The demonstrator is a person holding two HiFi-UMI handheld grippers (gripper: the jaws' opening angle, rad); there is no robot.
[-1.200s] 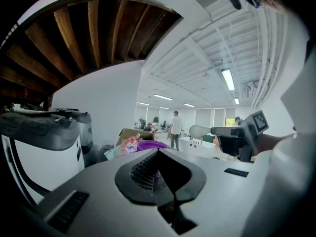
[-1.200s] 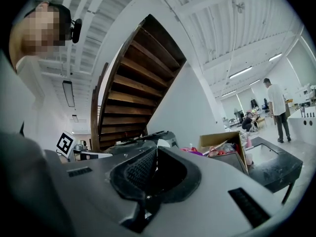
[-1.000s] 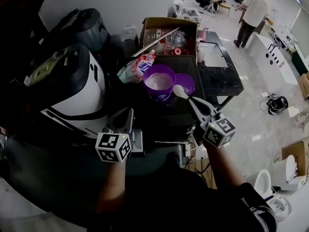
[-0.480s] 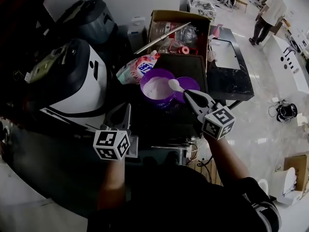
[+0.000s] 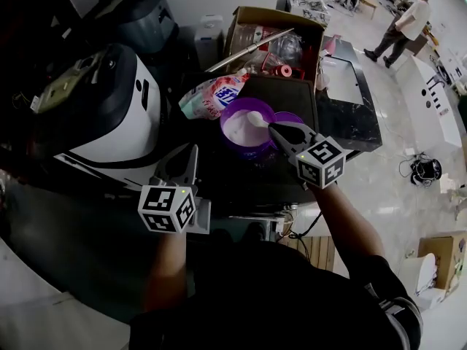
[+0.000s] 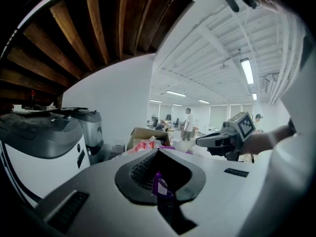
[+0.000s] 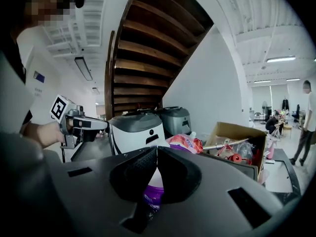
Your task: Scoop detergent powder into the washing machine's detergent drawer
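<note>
A purple tub of white detergent powder (image 5: pixel 241 126) stands on a dark stand beside the white washing machine (image 5: pixel 109 115). My right gripper (image 5: pixel 276 127) is shut on the handle of a white scoop (image 5: pixel 259 120), whose bowl sits over the powder inside the tub. In the right gripper view the white handle (image 7: pixel 155 177) shows between the closed jaws, with the tub (image 7: pixel 150 196) below. My left gripper (image 5: pixel 184 168) hangs in front of the washing machine with its jaws together and nothing visibly held. A grey drawer-like part (image 5: pixel 203 216) lies under it, mostly hidden.
The tub's purple lid (image 5: pixel 292 119) lies right of it. A pink detergent bag (image 5: pixel 215 93) and an open cardboard box (image 5: pixel 277 39) of odds and ends sit behind. A dark appliance (image 5: pixel 135 13) stands at the back left, a black table (image 5: pixel 350 115) at the right. A person (image 5: pixel 400 29) stands far off.
My right gripper has carried the scoop left, from over the lid to over the powder in the tub. The left gripper has hardly moved.
</note>
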